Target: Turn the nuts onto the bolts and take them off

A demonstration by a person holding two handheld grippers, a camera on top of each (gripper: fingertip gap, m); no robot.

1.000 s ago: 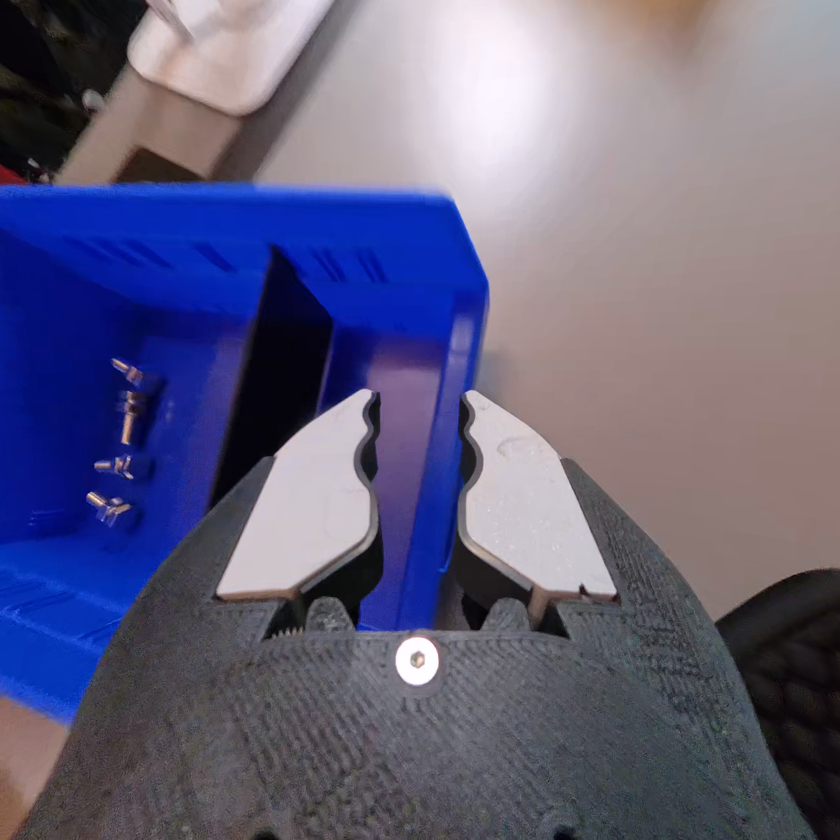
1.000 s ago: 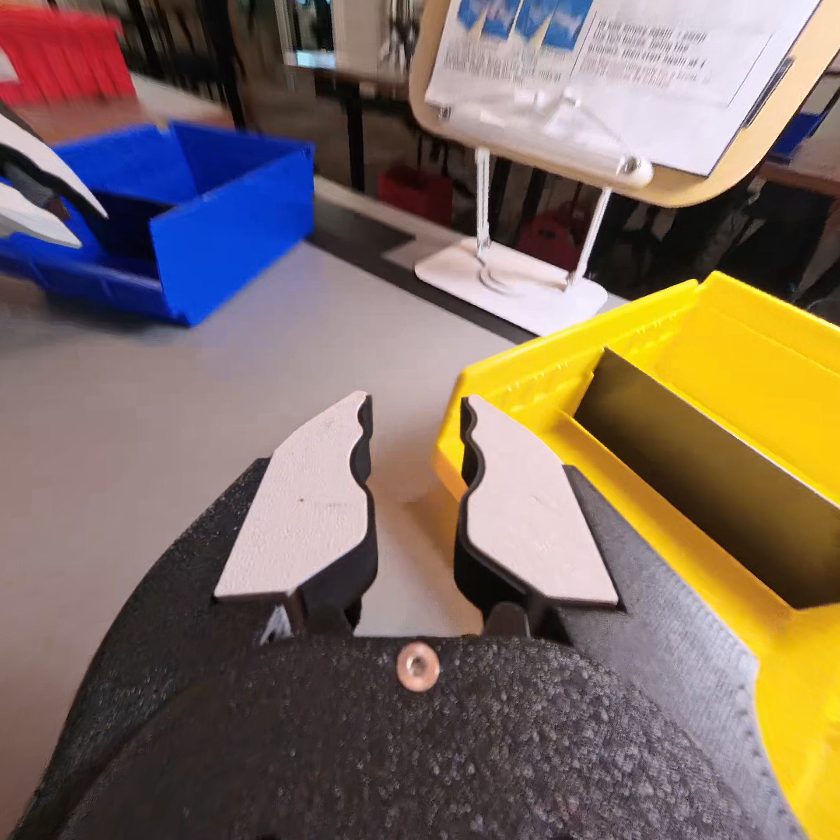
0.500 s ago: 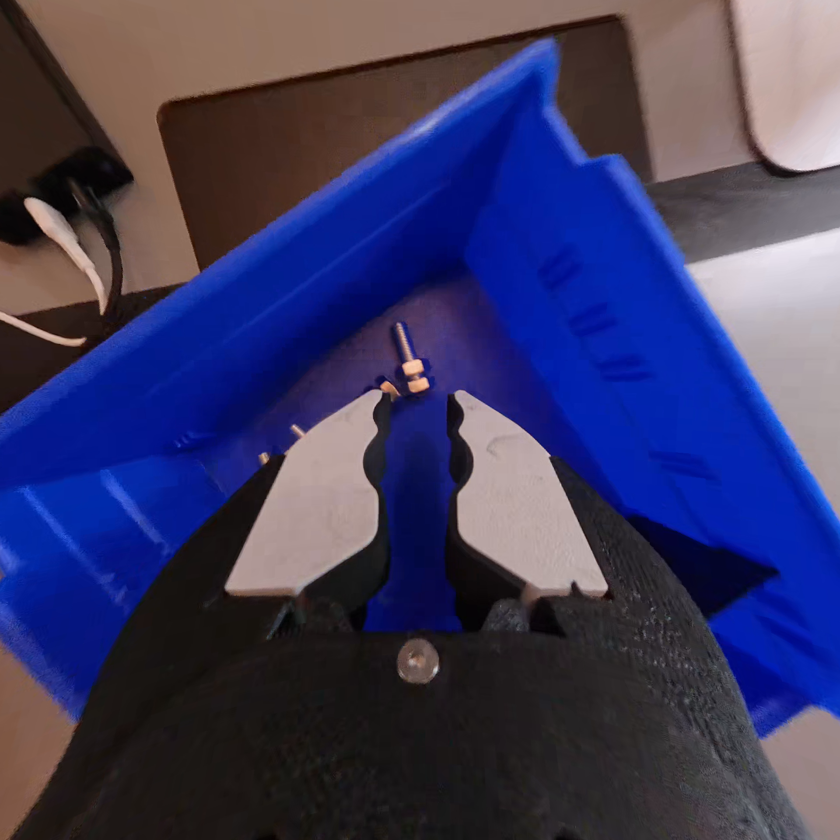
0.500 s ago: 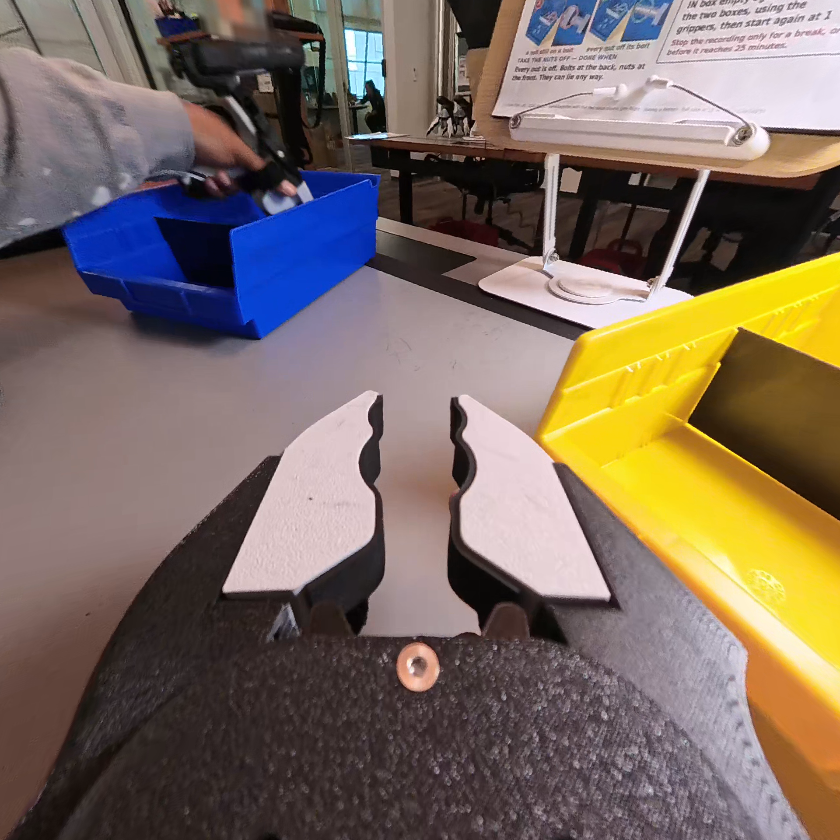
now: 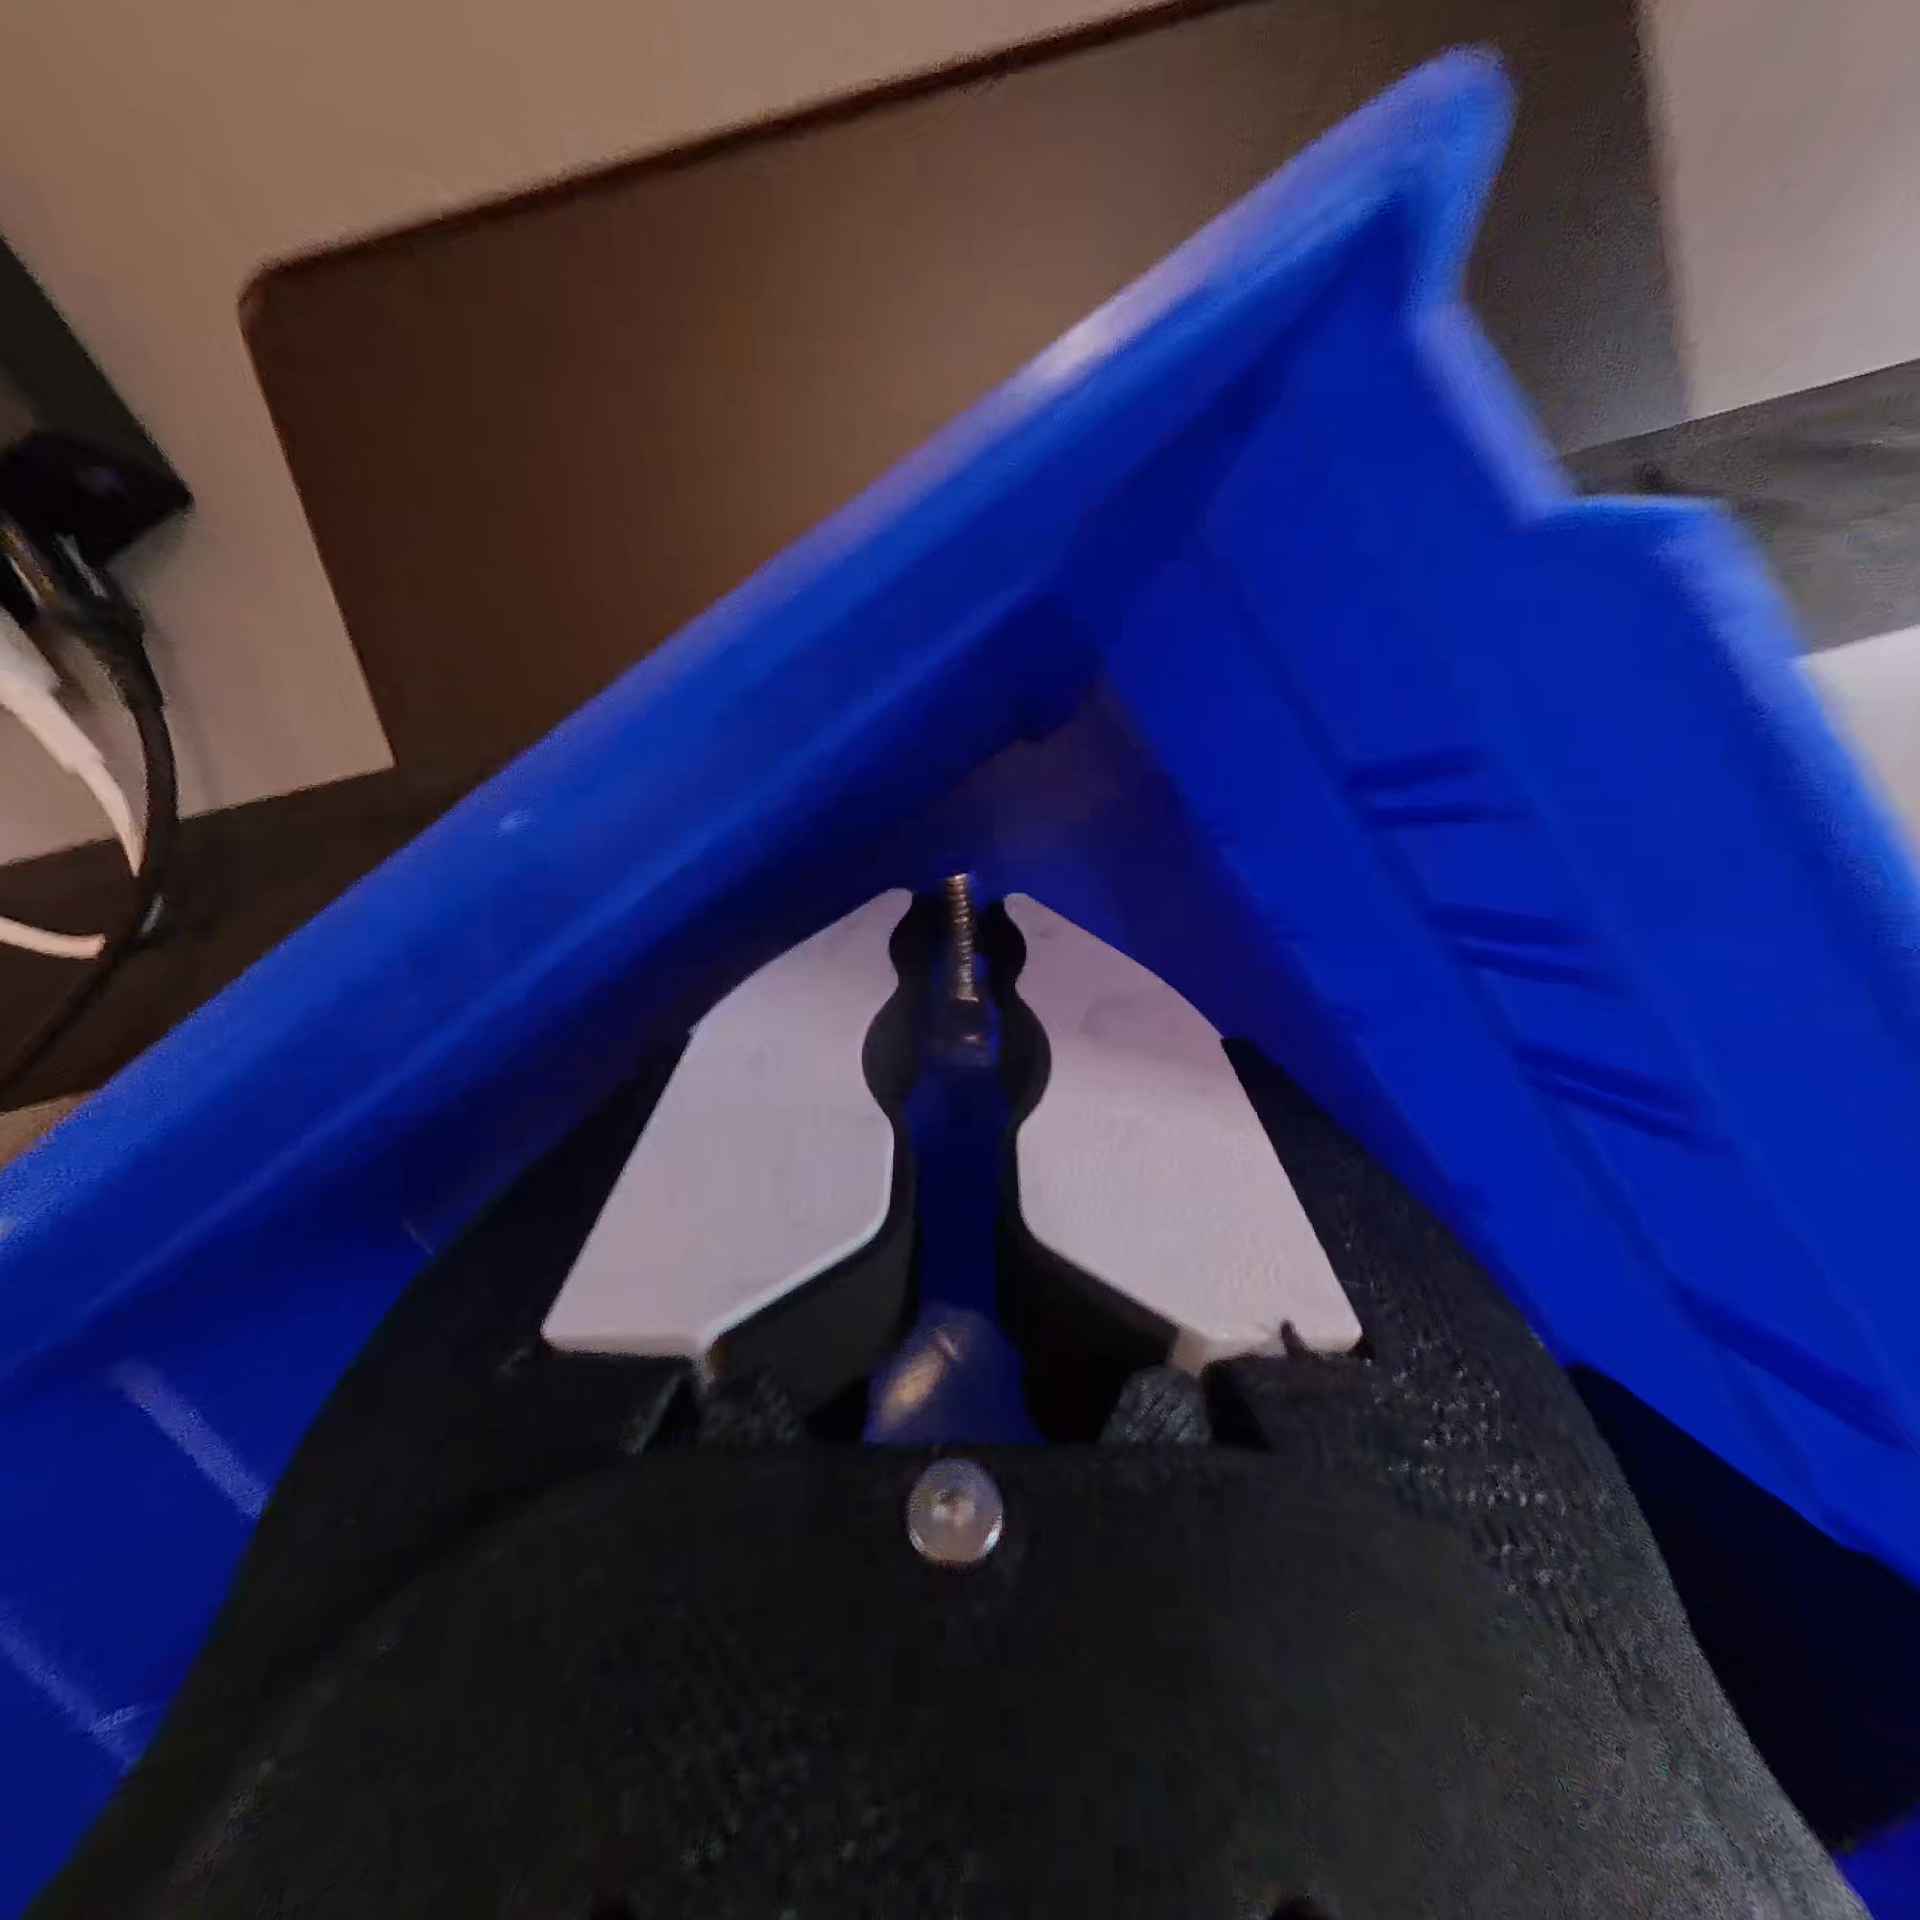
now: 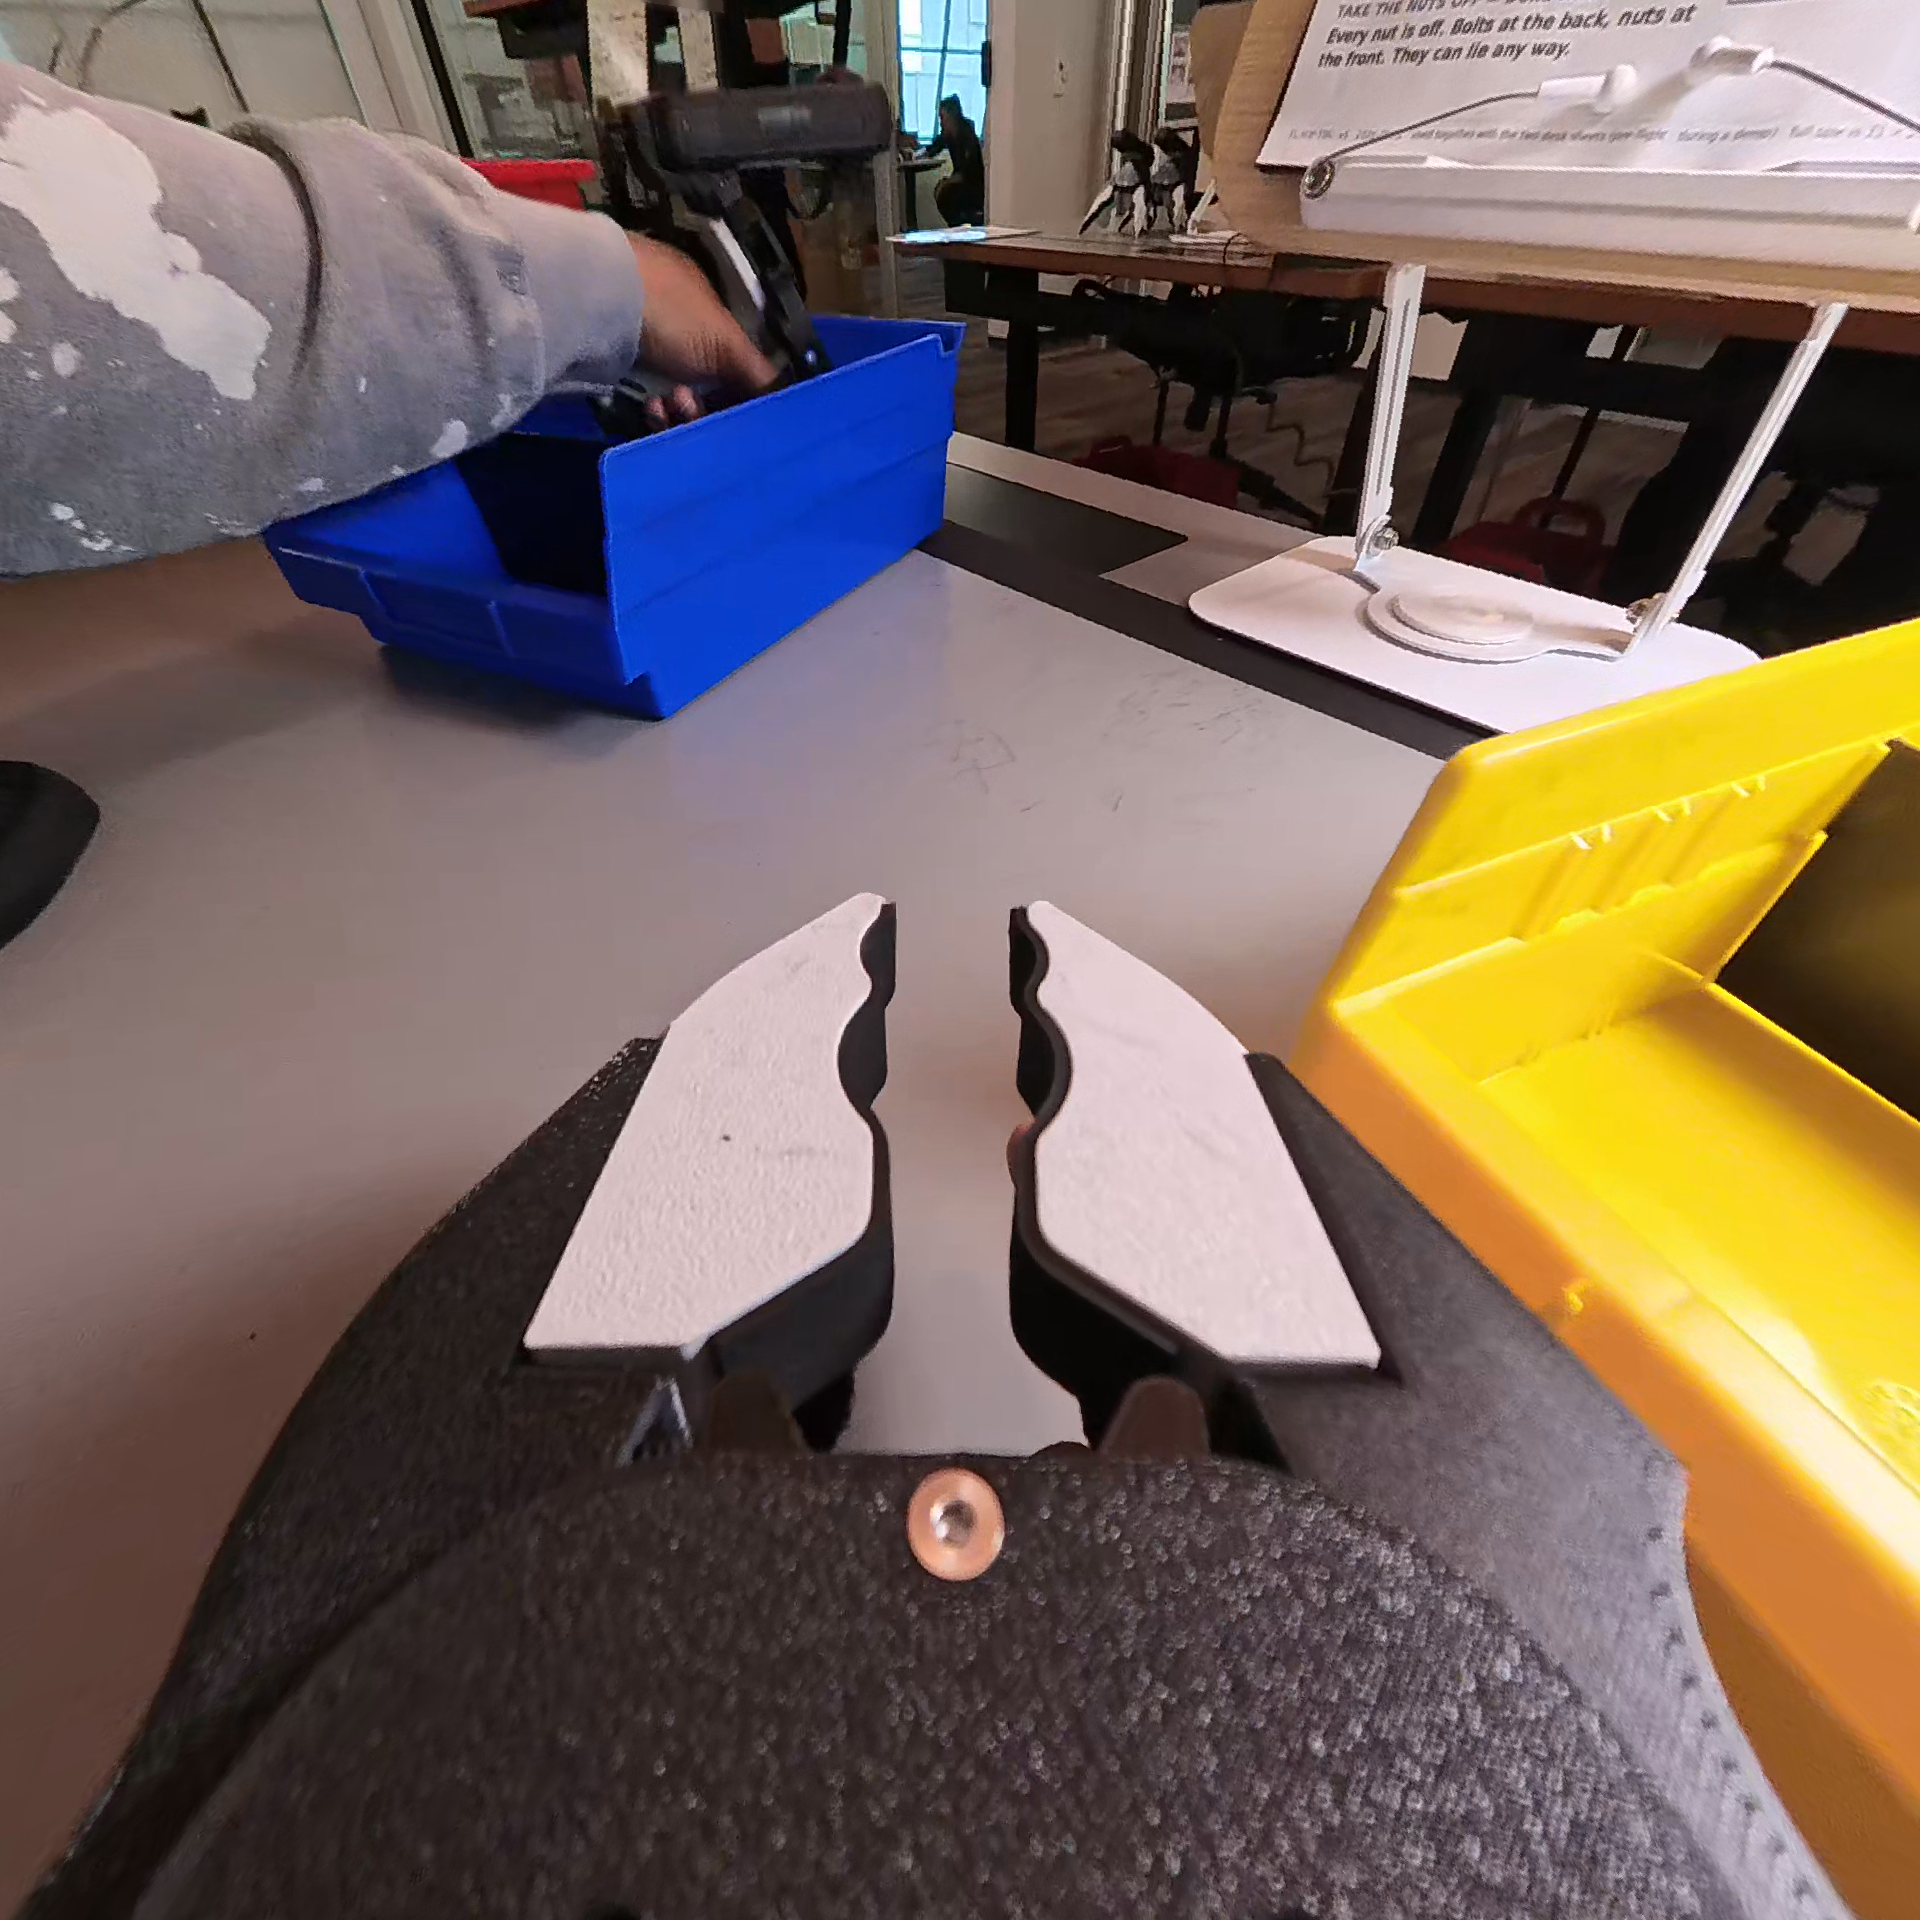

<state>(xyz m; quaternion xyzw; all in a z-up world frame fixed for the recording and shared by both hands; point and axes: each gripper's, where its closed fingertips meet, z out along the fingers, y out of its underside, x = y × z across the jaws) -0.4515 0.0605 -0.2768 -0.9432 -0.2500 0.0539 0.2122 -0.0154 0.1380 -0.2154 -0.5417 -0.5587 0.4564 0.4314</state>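
Observation:
My left gripper (image 5: 954, 914) reaches down into the far corner of the blue bin (image 5: 727, 810). Its jaws stand nearly together on a small silver bolt (image 5: 960, 956), whose threaded end sticks out past the tips. Any nut on the bolt is hidden by the fingers. In the right wrist view the blue bin (image 6: 769, 540) stands at the back left, with a person's hand and grey sleeve (image 6: 260, 312) holding the left gripper (image 6: 769, 312) inside it. My right gripper (image 6: 951, 920) is open and empty, low over the grey table (image 6: 520, 883).
A yellow bin (image 6: 1558, 1039) with a dark divider stands close to the right of my right gripper. A white document stand (image 6: 1455, 623) is at the back right. A black object (image 6: 31, 831) lies at the left table edge. Cables (image 5: 94, 665) hang behind the blue bin. Across from one pair of fingers to the other is roughly 45 cm. My right gripper is the nearer one to the black object (image 6: 31, 831): about 35 cm, against 40 cm.
My left gripper swung over the blue bin, dropped into its far corner and closed on the bolt. My right gripper moved a little left, away from the yellow bin, and stayed open.

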